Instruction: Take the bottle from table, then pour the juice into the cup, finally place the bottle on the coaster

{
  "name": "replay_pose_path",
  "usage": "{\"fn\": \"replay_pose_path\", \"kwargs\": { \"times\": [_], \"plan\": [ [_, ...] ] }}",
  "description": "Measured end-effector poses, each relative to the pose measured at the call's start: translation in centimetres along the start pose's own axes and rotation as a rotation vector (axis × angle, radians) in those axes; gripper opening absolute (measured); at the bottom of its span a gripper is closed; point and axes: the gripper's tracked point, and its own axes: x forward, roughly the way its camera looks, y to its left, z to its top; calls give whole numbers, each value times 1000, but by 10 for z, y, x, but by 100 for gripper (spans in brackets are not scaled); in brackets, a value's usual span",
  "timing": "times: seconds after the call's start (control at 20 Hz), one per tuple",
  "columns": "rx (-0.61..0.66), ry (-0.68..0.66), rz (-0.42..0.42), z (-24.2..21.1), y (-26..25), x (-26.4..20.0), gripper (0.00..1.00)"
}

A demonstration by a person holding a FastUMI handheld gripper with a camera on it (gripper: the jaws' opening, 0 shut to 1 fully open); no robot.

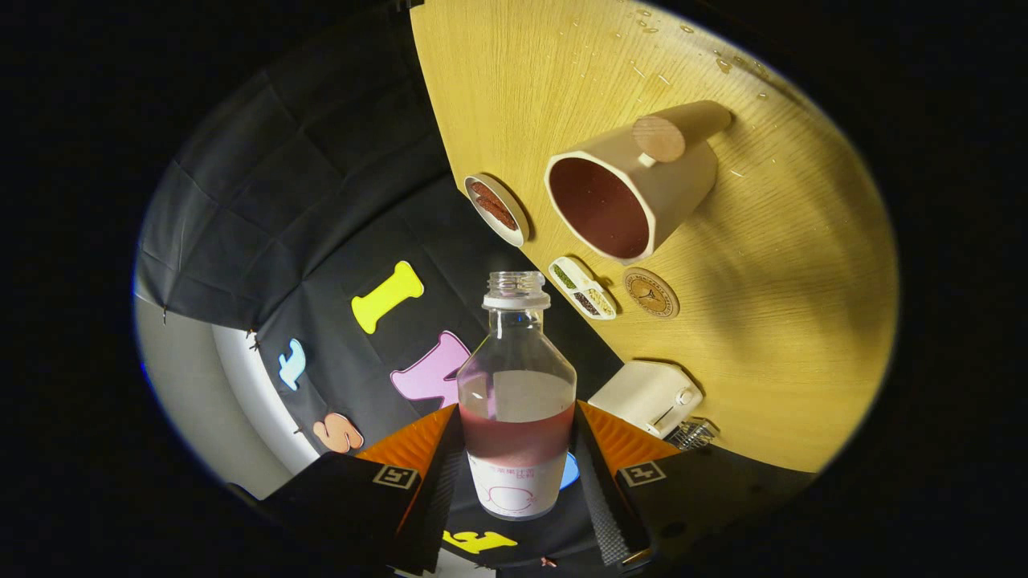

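Observation:
My gripper (518, 466) is shut on a clear plastic bottle (516, 385), both fingers pressing its white-labelled lower body. The bottle has no cap and holds red juice about halfway up. The whole view is rolled sideways, so the gripper and bottle are tilted over relative to the table. Beyond the bottle's mouth and off to one side stands a beige cup (634, 189) with a round wooden handle, red juice showing inside it. A round brown coaster (650, 293) lies on the wooden table (787, 337) between the cup and the bottle.
A small round dish (496, 210) of dark red pieces sits by the table's edge next to the cup. A divided white tray (583, 287) of seeds lies beside the coaster. A white boxy appliance (646, 396) stands near the fingers. Water drops speckle the far table.

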Motion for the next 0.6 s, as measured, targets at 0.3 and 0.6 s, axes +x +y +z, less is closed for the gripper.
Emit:
{"fn": "replay_pose_path", "kwargs": {
  "times": [0.3,0.6],
  "plan": [
    [-150,21,-44,1,-9,-1,75],
    [-375,65,-69,-12,-17,-1,75]
  ]
}}
